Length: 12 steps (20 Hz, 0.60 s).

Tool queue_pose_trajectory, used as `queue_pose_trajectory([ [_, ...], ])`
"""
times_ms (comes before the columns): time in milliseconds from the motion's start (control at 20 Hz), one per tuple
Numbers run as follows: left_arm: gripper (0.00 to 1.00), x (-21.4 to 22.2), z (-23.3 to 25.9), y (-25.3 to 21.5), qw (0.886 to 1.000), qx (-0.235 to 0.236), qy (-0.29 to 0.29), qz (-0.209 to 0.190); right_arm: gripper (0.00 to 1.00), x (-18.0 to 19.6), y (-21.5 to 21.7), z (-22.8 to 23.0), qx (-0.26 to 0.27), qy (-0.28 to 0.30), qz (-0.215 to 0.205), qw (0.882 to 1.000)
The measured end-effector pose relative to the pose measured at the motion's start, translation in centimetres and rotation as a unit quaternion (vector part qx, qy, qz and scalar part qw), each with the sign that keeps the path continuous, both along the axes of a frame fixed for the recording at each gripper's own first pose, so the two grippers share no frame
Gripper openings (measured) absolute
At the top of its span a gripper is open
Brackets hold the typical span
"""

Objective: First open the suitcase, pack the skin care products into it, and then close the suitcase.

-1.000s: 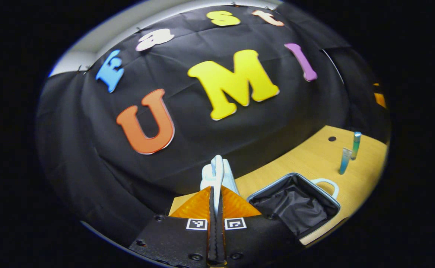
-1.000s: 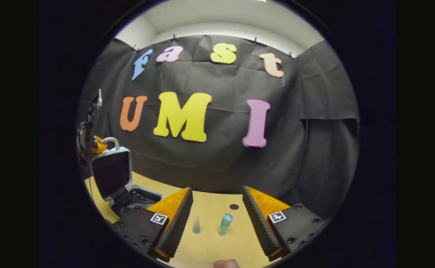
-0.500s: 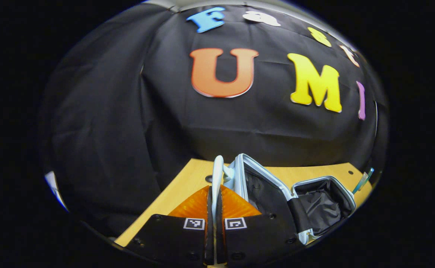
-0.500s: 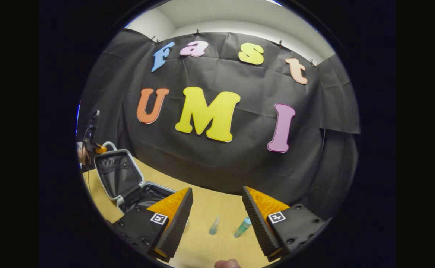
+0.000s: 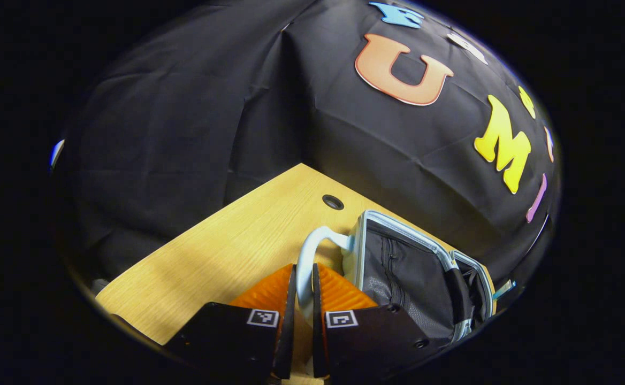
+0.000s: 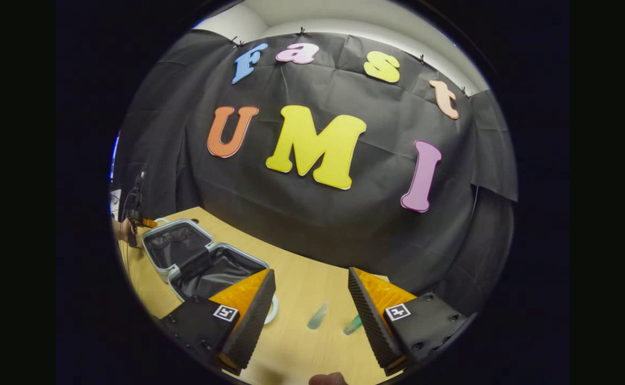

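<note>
I am keeping my left tool (image 5: 303, 299) clenched on the pale handle (image 5: 312, 248) of the suitcase lid (image 5: 398, 267), laying it open on the surface (image 5: 227, 251); next I release it. My right tool (image 6: 312, 315) is hanging released over two skin care tubes (image 6: 318, 316), which its view is showing beside the open suitcase (image 6: 200, 262).

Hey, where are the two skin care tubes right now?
In the right gripper view the tubes lie on the table, just ahead of the open right gripper, right of the open suitcase.
</note>
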<state>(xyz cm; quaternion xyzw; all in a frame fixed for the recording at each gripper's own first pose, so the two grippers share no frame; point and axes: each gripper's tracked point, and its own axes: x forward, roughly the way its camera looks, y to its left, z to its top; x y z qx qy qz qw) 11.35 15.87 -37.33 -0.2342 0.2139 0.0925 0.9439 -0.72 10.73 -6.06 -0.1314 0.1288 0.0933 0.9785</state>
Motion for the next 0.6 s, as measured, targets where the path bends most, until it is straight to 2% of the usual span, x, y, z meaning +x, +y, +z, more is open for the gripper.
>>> queue_pose_trajectory([
  [50,0.23,-0.2,0.0,-0.1,1.000,0.007,0.004,-0.005,0.83,0.1,0.3,-0.2,0.000,0.002,0.003,1.000],
  [100,0.14,-0.3,0.3,0.1,1.000,0.023,0.010,-0.004,0.81,0.2,0.5,-0.2,0.001,0.003,0.004,1.000],
  [150,0.43,-0.4,0.4,0.1,0.999,0.037,0.014,-0.002,0.81,0.3,0.5,-0.3,0.005,0.003,0.004,1.000],
  [200,0.47,-0.7,1.3,0.1,0.999,0.046,0.011,-0.001,0.81,0.5,0.5,-0.3,0.010,0.004,0.003,1.000],
  [250,0.60,-1.4,2.6,0.2,0.999,0.053,0.002,0.004,0.81,0.5,0.6,-0.3,0.015,0.003,0.003,1.000],
  [300,0.65,-1.7,4.5,-0.3,0.998,0.052,-0.018,0.006,0.81,0.6,0.6,-0.3,0.019,0.003,0.003,1.000],
  [350,0.82,-1.9,6.8,-1.2,0.998,0.055,-0.039,0.011,0.81,0.7,0.6,-0.3,0.024,0.002,0.003,1.000],
  [400,0.74,-2.4,9.0,-1.9,0.996,0.064,-0.055,0.016,0.81,0.7,0.5,-0.1,0.031,0.001,0.000,1.000],
  [450,0.84,-2.9,11.1,-2.6,0.994,0.074,-0.073,0.016,0.81,0.7,0.2,0.1,0.039,-0.002,-0.003,0.999],
  [600,0.87,-3.6,16.7,-6.0,0.986,0.130,-0.103,0.029,0.81,1.0,-1.3,0.8,0.057,-0.013,-0.013,0.998],
])
